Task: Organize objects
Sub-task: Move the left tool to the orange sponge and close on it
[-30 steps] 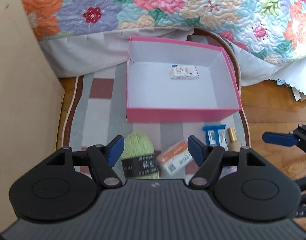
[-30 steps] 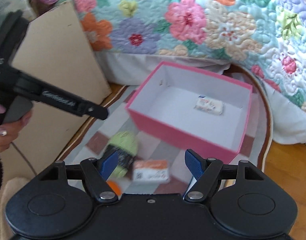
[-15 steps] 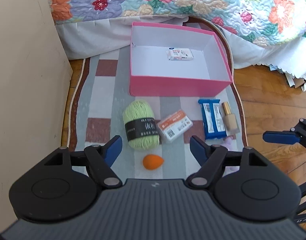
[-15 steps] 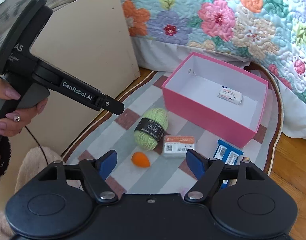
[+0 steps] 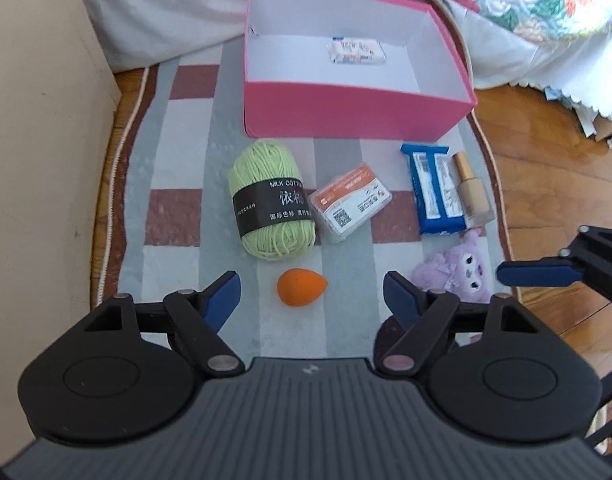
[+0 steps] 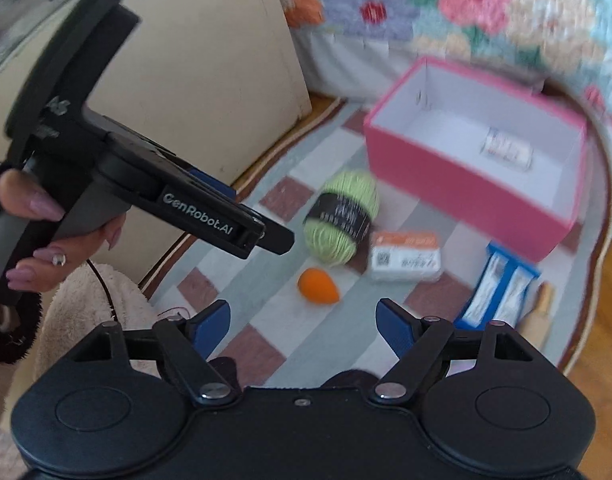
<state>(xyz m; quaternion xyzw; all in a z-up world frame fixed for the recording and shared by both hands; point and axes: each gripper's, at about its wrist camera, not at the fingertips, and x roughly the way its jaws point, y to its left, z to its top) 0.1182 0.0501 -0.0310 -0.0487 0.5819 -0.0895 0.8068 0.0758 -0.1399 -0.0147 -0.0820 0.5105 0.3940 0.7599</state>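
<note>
Hovering: left gripper (image 5: 312, 294) over orange egg-shaped sponge (image 5: 302, 287) | both jaws opening, empty | pink box (image 5: 346, 110) white-lined

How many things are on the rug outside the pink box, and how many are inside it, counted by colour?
Green: 1, yarn ball
Orange: 2, sponge egg, orange-white pack
Blue: 1, blue packet
Beige: 1, foundation bottle
Purple: 1, plush toy
Inside pink box: 1, white packet
Total: 7

Bright daylight, soft shadows; fisheye edges curve; right wrist view motion-blurred, left wrist view mostly sharp
</note>
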